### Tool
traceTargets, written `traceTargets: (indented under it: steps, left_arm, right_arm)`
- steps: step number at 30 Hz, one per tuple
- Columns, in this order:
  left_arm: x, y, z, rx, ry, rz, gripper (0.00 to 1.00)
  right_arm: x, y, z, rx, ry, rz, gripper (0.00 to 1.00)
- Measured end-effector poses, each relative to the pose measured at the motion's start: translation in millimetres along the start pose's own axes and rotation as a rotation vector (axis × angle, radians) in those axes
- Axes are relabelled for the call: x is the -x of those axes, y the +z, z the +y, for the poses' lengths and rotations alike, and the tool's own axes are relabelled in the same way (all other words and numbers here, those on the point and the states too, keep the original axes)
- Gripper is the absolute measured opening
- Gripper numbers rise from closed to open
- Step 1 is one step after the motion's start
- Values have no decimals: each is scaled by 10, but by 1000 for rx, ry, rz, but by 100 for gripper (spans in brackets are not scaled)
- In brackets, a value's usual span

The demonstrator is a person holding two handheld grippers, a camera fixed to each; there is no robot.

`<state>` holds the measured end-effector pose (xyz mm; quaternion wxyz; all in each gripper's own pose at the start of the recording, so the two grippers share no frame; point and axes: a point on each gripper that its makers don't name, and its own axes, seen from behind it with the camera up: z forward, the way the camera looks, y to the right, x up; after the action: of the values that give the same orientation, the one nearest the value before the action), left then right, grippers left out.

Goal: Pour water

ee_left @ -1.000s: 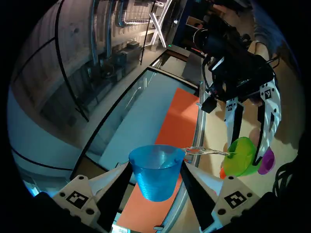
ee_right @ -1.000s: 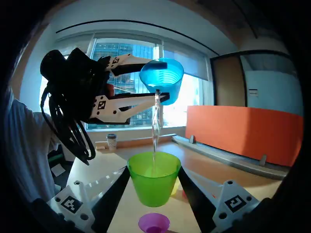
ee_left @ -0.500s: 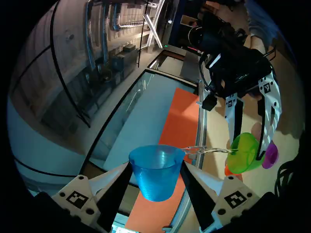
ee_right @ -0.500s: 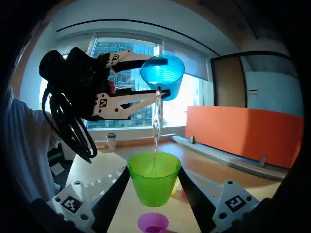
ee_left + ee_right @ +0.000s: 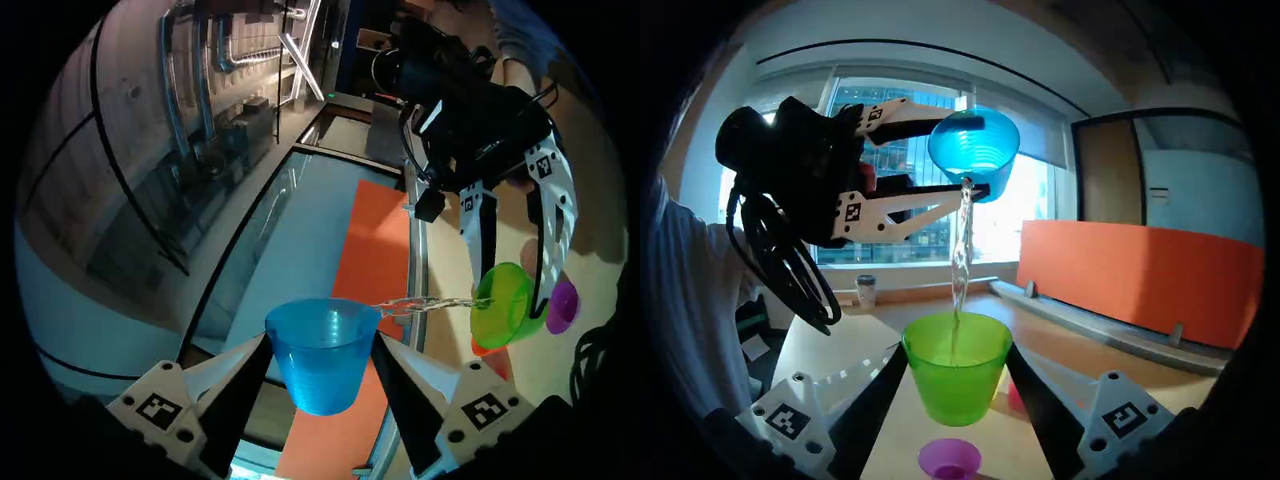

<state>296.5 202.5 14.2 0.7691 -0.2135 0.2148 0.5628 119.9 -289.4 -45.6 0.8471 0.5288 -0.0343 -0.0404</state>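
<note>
Fingers, left: on the left gripper (image 5: 320,342) the fingers (image 5: 234,382) press both sides of a blue cup (image 5: 322,368) and grip it firmly.
Fingers, right: on the right gripper (image 5: 956,352) the fingers (image 5: 877,389) clamp a green cup (image 5: 956,380) from either side.
Blue cup: held high and tipped over, its mouth turned toward the right gripper view's camera, directly above the green cup.
Water: a thin stream (image 5: 960,256) runs from the blue cup's lower rim straight down into the green cup's mouth.
Green cup: upright, held over the counter (image 5: 888,436).
Purple cup: a small purple cup (image 5: 950,458) stands on the counter, near the green cup and lower in the right gripper view.
Behind the green cup: something yellow and something red — mostly hidden, so I cannot tell what they are.
Cables: black cables (image 5: 788,272) hang from the left gripper's body.
Surroundings: an orange panel (image 5: 1152,272) runs along the counter's far side, a bright window (image 5: 904,240) lies behind the left gripper, and a paper cup (image 5: 866,290) sits on the sill.
</note>
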Motion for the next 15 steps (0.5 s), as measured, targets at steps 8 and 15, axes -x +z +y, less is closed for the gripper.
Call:
traceTargets:
  steps: [8, 15]
  left_arm:
    - [-34, 14, -42, 2, 40, 2, 84]
    - [-36, 13, -48, 2, 86, -2, 85]
  right_arm:
    - [-20, -18, 24, 3, 1, 6, 91]
    - [-36, -11, 28, 3, -1, 12, 91]
